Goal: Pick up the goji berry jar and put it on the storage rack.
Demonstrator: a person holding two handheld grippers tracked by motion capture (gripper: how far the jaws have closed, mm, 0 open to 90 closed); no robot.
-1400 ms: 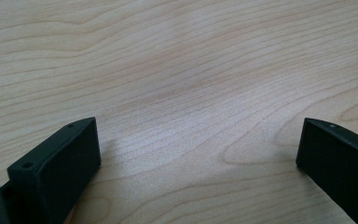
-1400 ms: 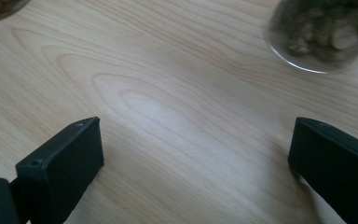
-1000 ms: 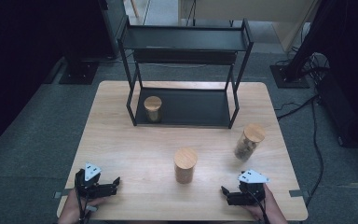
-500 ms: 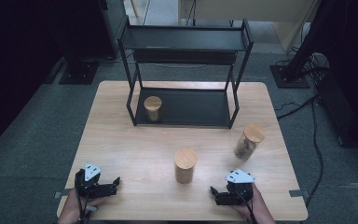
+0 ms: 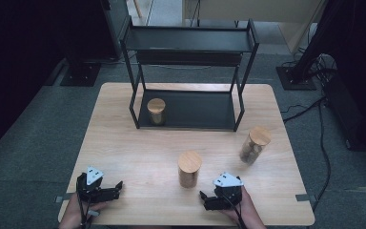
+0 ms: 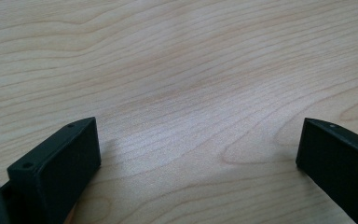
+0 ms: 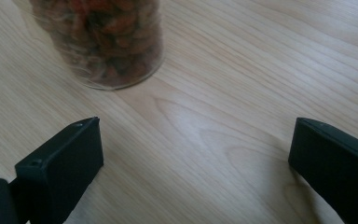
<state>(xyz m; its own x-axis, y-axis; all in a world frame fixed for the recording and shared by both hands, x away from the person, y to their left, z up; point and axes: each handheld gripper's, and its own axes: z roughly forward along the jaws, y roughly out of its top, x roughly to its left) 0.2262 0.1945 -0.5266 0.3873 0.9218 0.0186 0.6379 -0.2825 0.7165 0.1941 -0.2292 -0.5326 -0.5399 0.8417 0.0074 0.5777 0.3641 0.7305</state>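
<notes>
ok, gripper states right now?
Left gripper: open, holding nothing.
Right gripper: open, holding nothing, near the jar.

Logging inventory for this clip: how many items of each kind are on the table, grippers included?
Jars with wooden lids: 3, namely the middle jar, the right jar and the jar on the rack's bottom shelf
Black two-tier rack: 1
Grippers: 2, left gripper and right gripper
Total: 6
</notes>
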